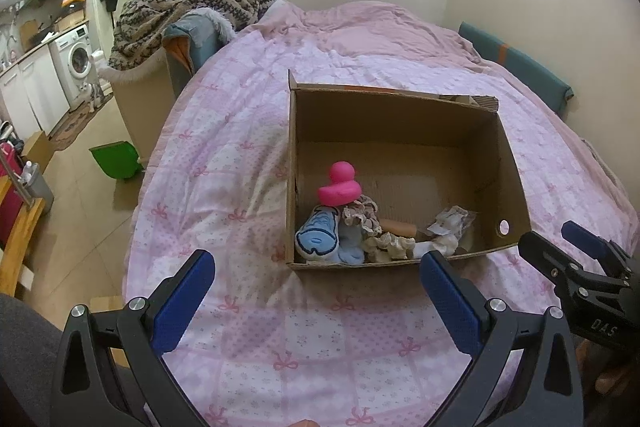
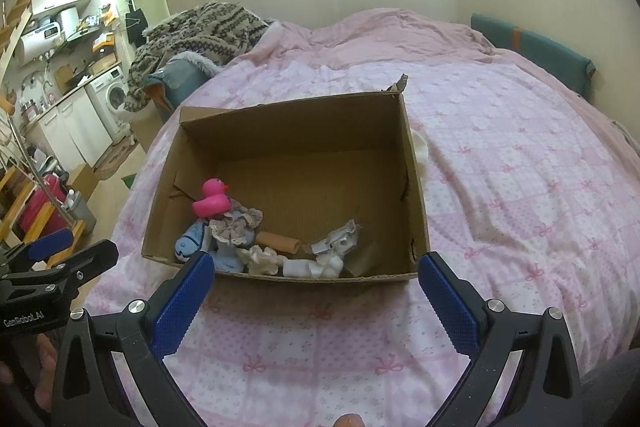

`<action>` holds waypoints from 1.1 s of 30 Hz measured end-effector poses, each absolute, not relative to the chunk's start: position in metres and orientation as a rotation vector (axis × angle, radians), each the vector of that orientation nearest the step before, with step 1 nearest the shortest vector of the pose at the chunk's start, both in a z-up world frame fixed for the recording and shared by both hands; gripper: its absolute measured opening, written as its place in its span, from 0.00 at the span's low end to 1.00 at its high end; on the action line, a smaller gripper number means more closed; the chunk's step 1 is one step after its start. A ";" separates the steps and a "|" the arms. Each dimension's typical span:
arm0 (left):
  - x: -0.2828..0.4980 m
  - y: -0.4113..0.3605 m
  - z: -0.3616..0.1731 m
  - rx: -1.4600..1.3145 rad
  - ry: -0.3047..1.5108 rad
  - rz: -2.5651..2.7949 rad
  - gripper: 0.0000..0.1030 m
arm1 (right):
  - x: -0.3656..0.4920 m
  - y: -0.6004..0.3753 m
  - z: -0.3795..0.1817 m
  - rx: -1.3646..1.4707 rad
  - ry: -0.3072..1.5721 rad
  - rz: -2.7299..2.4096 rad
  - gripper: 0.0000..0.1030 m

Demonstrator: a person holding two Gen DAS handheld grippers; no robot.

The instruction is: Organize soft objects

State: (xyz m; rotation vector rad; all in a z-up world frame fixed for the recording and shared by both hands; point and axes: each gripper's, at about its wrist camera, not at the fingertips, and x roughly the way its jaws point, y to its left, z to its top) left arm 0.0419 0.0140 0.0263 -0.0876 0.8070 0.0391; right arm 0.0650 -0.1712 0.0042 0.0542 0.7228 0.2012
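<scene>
Sitting on the pink bed cover (image 1: 248, 163) is a brown cardboard box (image 1: 400, 131), and the soft things lie inside it, bunched along the side closest to the grippers. Seen from the left gripper (image 1: 316, 291), the box is at about 12 o'clock, just past the blue fingertips. That gripper is empty and its fingers are wide apart. The right gripper (image 2: 316, 291) is empty too, with its fingers spread just as wide, and the box is at 12 o'clock for it as well. A pink duck (image 1: 339, 183) stands at the box's 9 o'clock side, with its head up. It looks like squishy rubber, light and a bit slippery, so I think a gentle pinch across its fat body would work better than grabbing the small round head. Below the duck, at about 7 o'clock in the box, lies a blue and white sock (image 1: 318, 239). It is floppy cloth and will sag, so pinching a thick fold in the middle seems best. Next to it are frilly cloth pieces (image 1: 362, 213), light and limp, which can be picked up by any bunched part. A white crinkly bundle (image 1: 450, 223) lies at 5 o'clock in the box. I cannot tell what it is made of. None of it looks heavy or breakable.
</scene>
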 end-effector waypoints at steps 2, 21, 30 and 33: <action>0.042 0.014 0.026 -0.089 0.807 0.040 0.99 | 0.065 -0.172 0.005 0.056 0.720 0.200 1.00; 0.043 0.016 0.024 -0.100 0.814 0.040 0.99 | 0.065 -0.174 0.007 0.064 0.715 0.191 1.00; 0.041 0.016 0.024 -0.100 0.801 0.036 0.99 | 0.065 -0.174 0.007 0.065 0.716 0.190 1.00; 0.042 0.016 0.022 -0.100 0.811 0.031 0.99 | 0.066 -0.176 0.007 0.075 0.724 0.191 1.00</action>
